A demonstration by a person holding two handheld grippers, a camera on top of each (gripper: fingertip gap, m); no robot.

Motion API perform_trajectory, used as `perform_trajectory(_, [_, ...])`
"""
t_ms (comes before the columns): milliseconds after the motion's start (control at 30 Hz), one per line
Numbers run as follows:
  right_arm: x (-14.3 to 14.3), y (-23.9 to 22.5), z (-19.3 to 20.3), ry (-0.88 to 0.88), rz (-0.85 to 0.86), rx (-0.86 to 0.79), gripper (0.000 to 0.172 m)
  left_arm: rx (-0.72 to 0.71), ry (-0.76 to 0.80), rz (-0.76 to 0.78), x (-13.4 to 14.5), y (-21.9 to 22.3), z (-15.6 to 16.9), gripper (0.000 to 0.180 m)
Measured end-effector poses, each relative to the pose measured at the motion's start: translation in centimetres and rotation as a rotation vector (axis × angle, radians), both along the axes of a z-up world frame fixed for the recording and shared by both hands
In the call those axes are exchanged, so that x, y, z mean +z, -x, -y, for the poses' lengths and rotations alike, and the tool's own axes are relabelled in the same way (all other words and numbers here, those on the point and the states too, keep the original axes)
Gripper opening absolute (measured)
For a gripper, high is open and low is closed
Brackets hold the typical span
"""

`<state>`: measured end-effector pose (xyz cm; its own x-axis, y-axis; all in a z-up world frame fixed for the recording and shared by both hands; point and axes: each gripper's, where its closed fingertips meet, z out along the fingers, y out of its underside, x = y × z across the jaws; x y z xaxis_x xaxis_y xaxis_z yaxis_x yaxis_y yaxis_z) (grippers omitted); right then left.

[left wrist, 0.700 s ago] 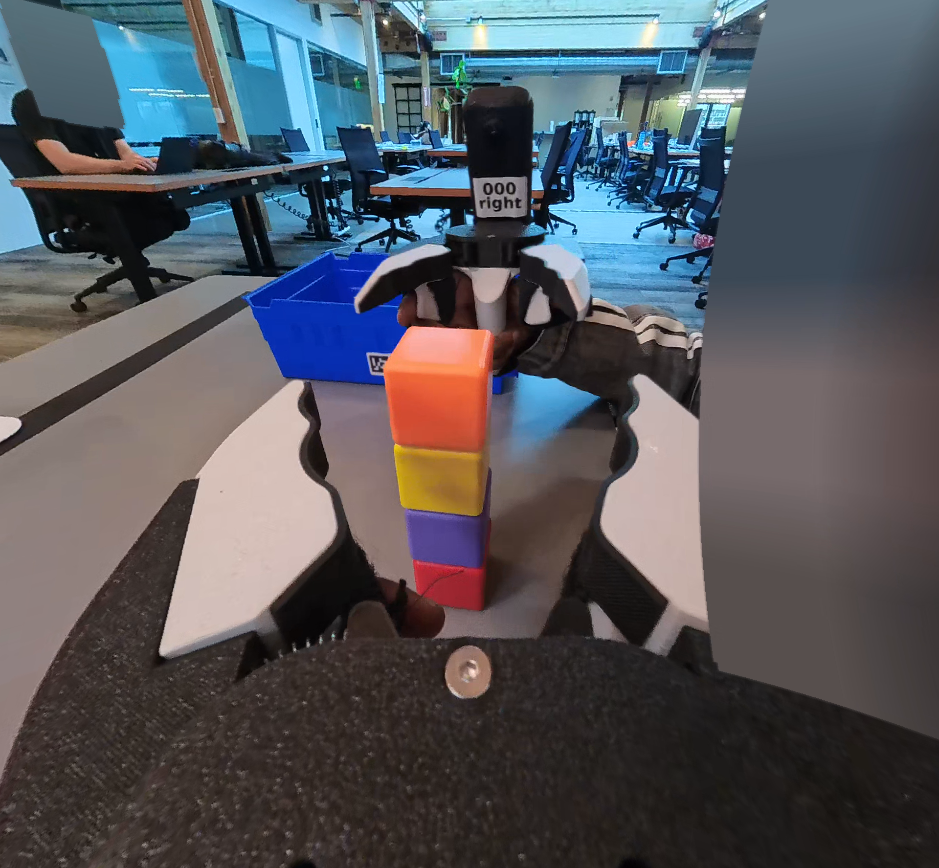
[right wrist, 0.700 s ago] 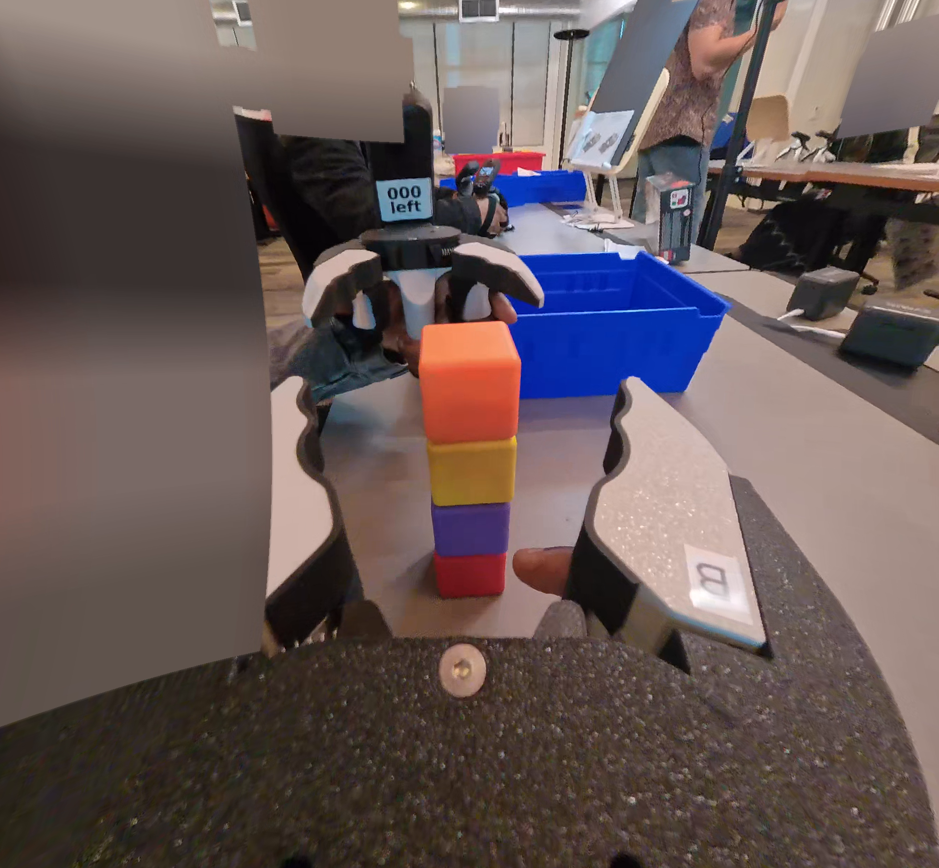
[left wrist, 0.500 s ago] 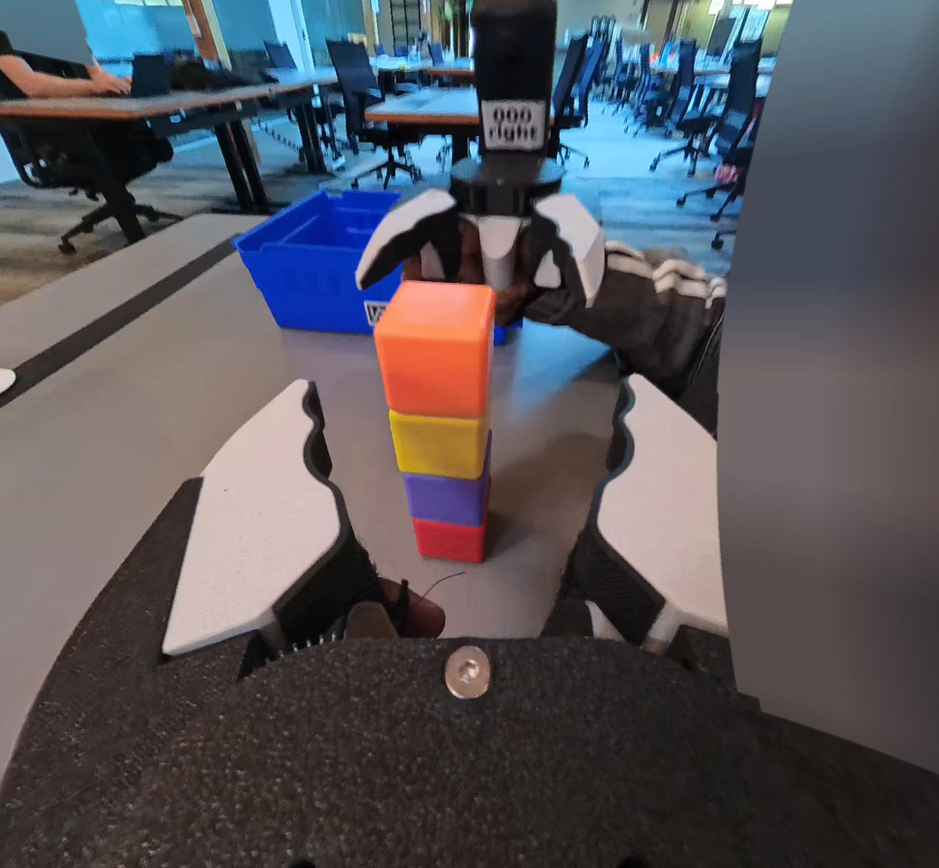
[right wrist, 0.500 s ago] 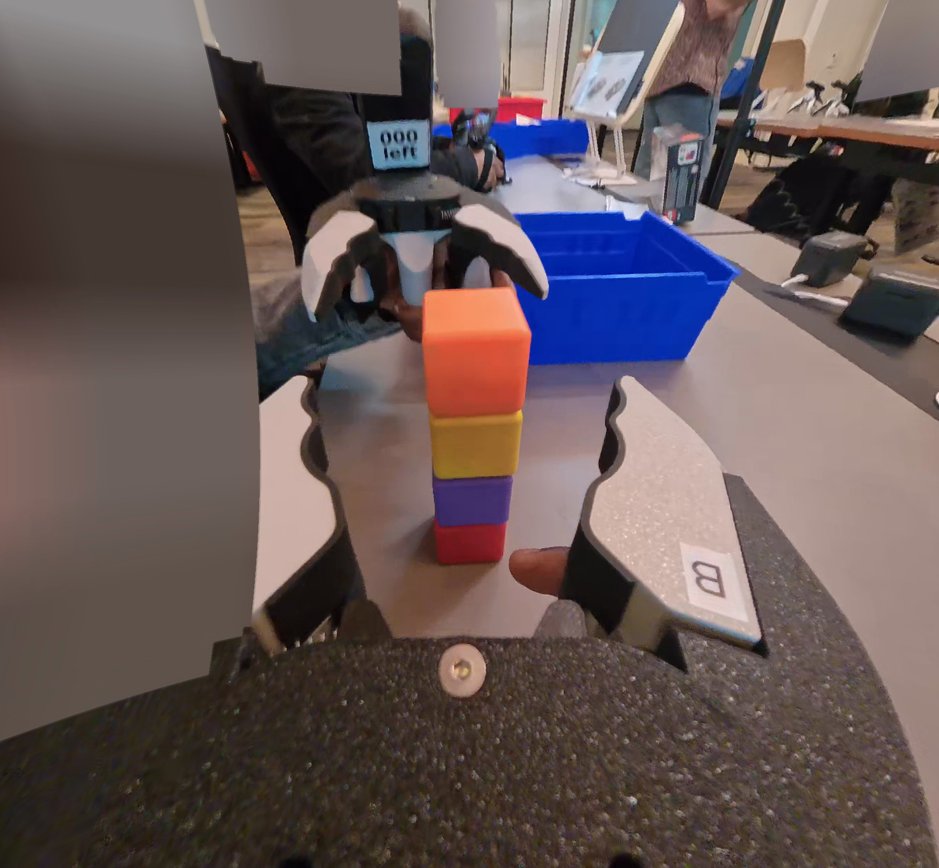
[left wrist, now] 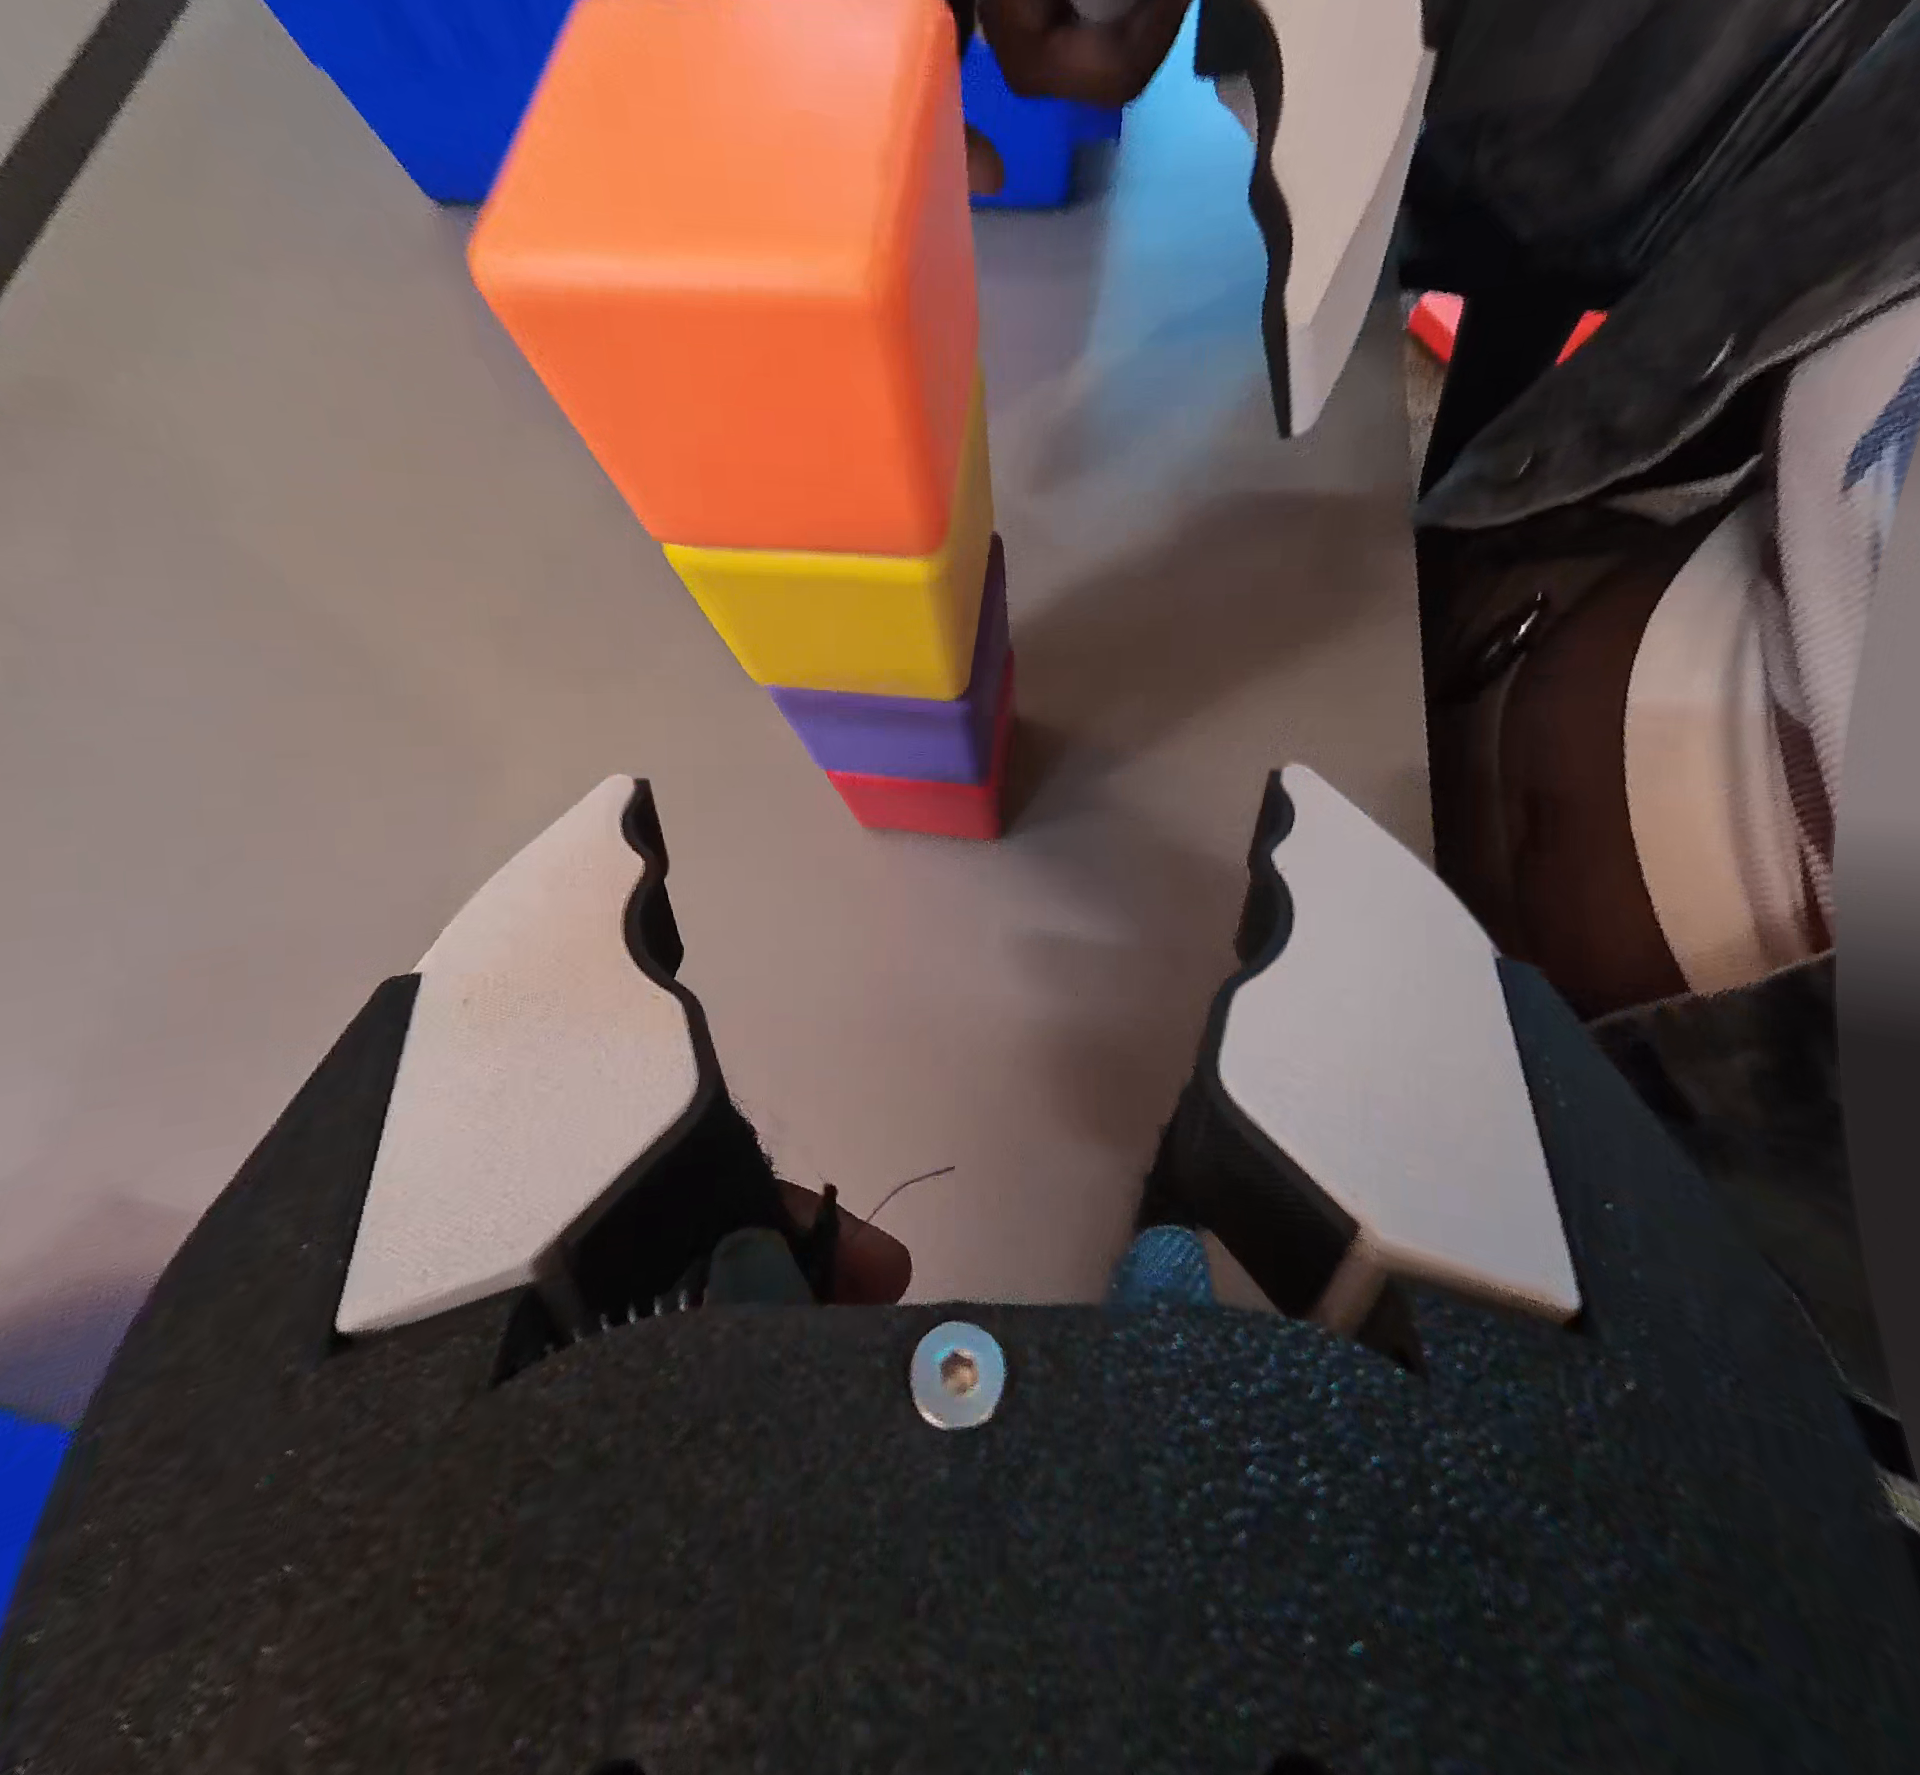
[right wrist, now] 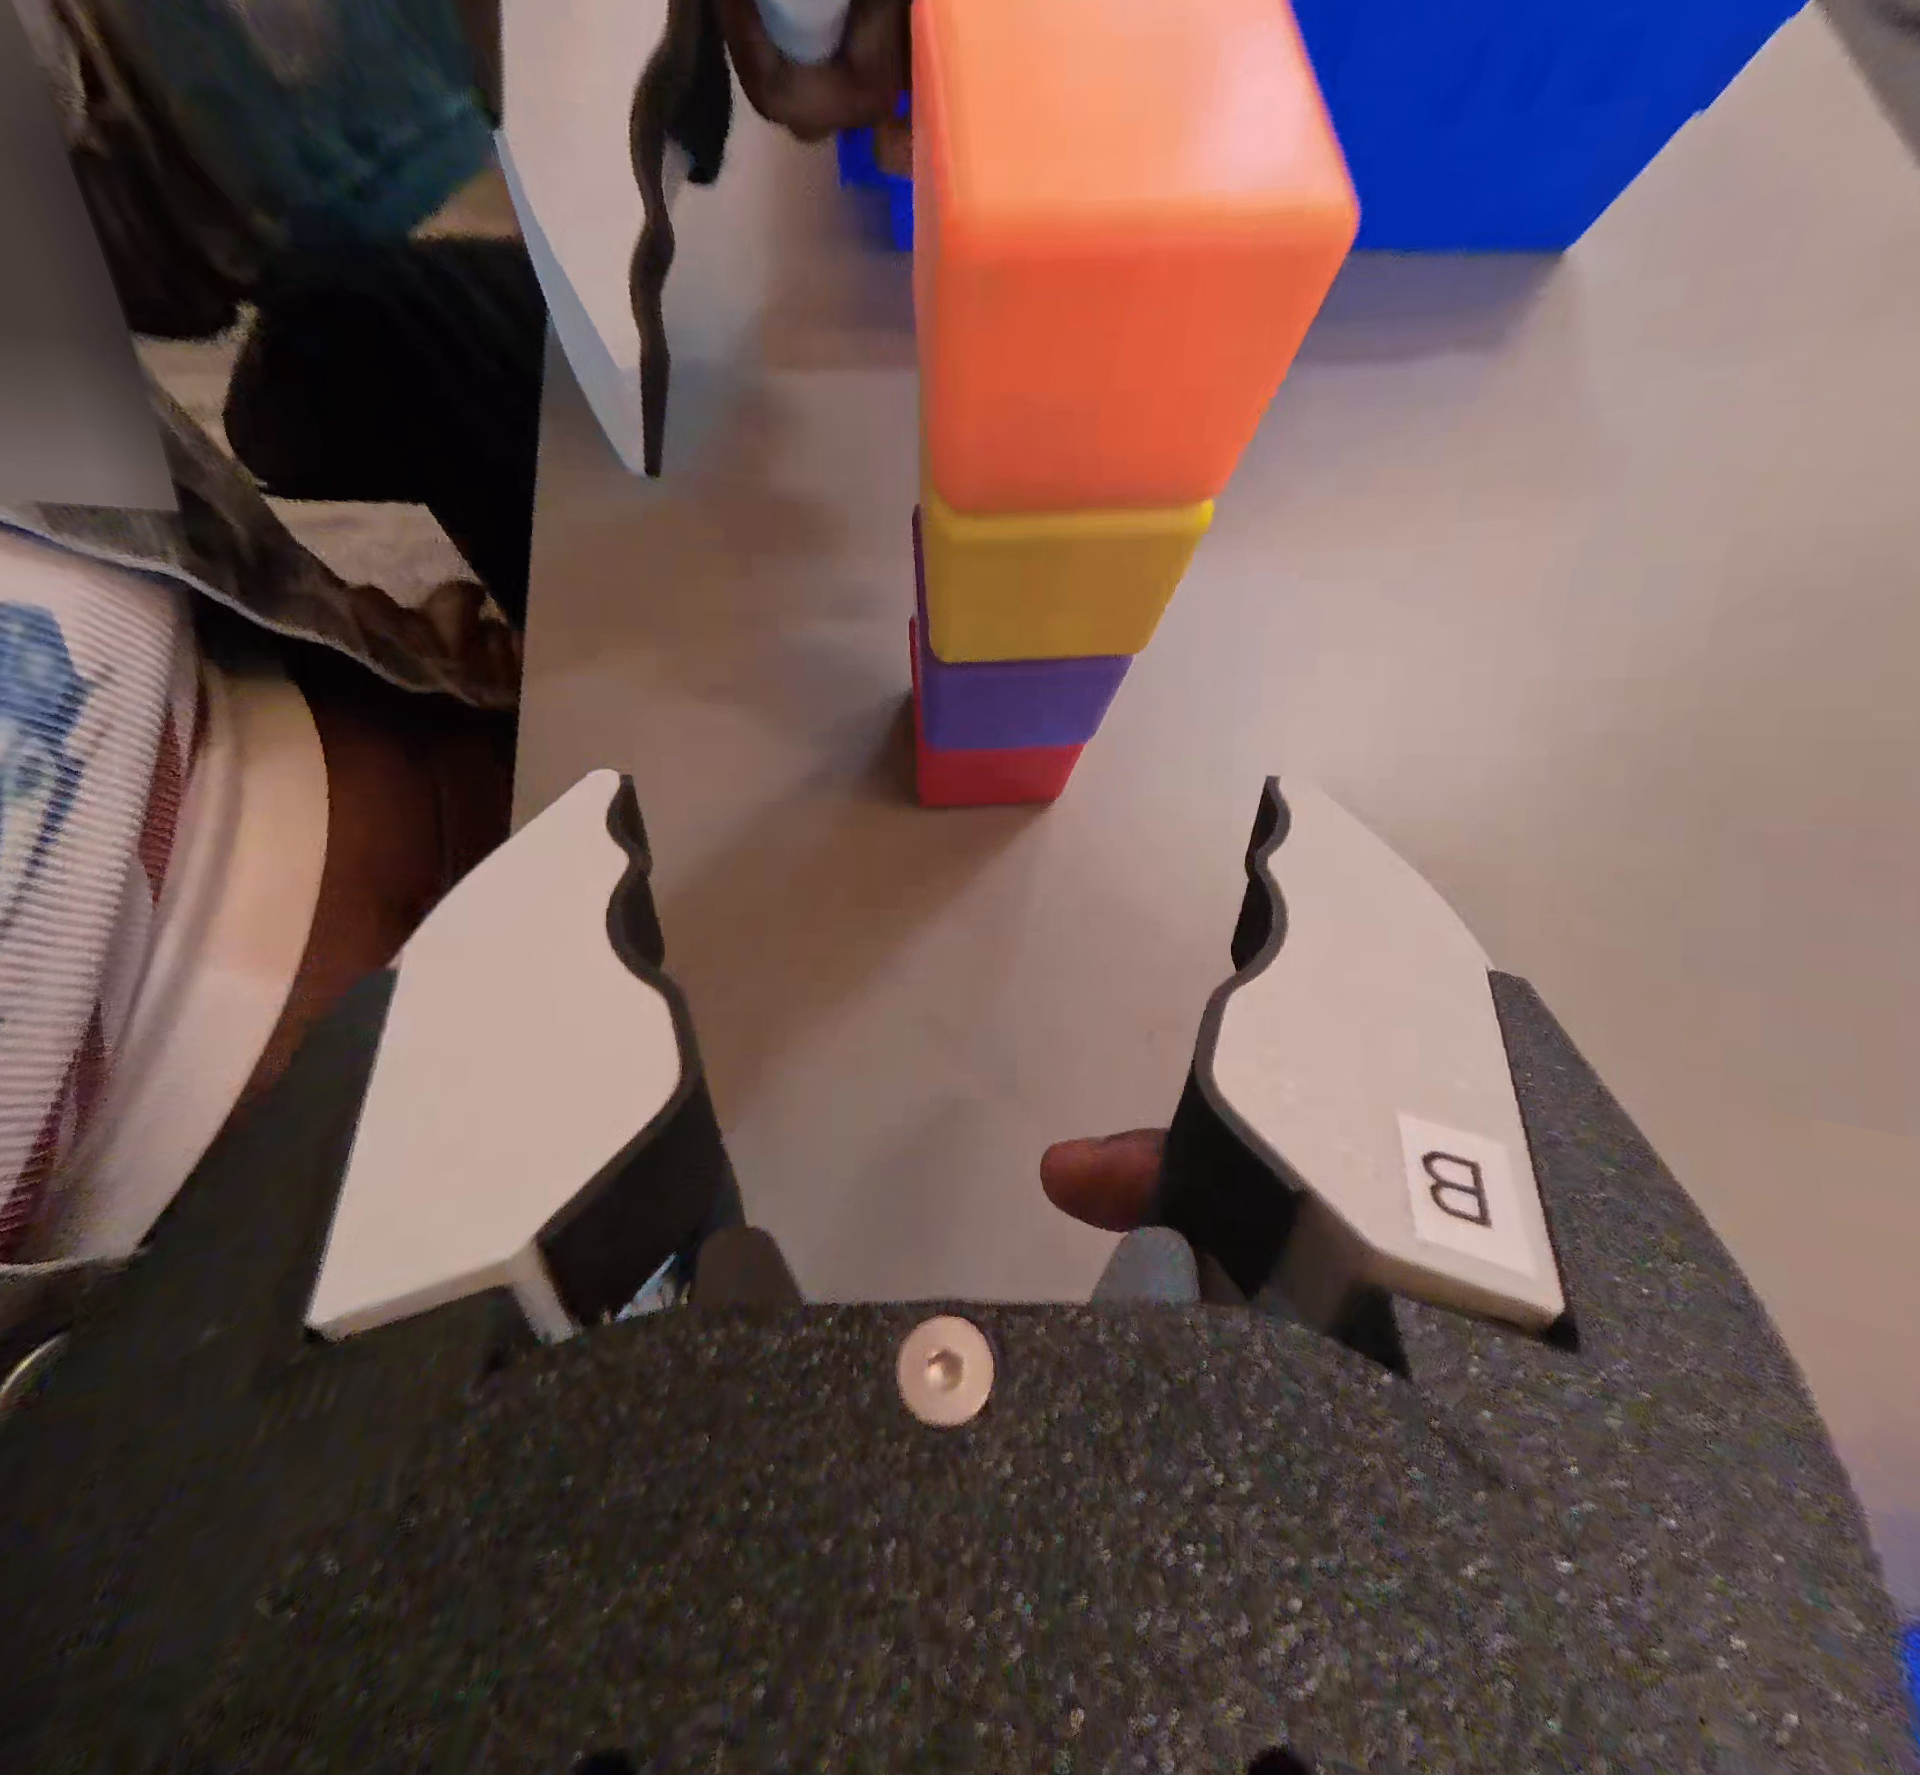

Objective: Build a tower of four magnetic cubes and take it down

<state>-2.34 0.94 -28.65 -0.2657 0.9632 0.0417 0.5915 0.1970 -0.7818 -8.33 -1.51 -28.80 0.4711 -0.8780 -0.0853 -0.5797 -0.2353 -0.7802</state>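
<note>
My left gripper (left wrist: 951, 894) looks down with its fingers spread wide and nothing between them. The tower stands on the grey table (left wrist: 260, 582) just past the tips, at about twelve o'clock: red cube (left wrist: 920, 803) at the bottom, then the purple cube (left wrist: 894, 733), the yellow cube (left wrist: 842, 619), and the orange cube (left wrist: 727, 271) on top. All four are stacked and upright, so I judge the building half finished and the taking down about to start. A blue bin (left wrist: 468, 11) sits behind the tower at eleven o'clock.

My right gripper (right wrist: 945, 894) is also wide apart and holds nothing. It faces the tower from the opposite side, again at roughly twelve o'clock, with the bin at one o'clock. In each view a finger of the other gripper hangs beside the orange cube without touching it.

To do this step well, I would take the orange cube first with one gripper, pads square on two opposite flat faces. I would close the other gripper around the yellow cube to brace the stack. The magnets will probably resist, so a straight upward pull could drag the cubes below along. Tilting the top cube to break the magnetic hold, then lifting it clear, should keep the remaining three standing.
</note>
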Motion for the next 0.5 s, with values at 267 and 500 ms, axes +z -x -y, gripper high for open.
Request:
perform_trajectory(267, [2.1,1.0,-0.4,0.025,-0.162,-0.024,0.107,-0.022,-0.069,0.176,2.6,-1.0,-0.4,0.103])
perform_trajectory(500, [6.4,1.4,-0.5,0.123,-0.399,-0.031,0.106,-0.022,-0.190,0.533,8.6,-1.0,-0.8,0.099])
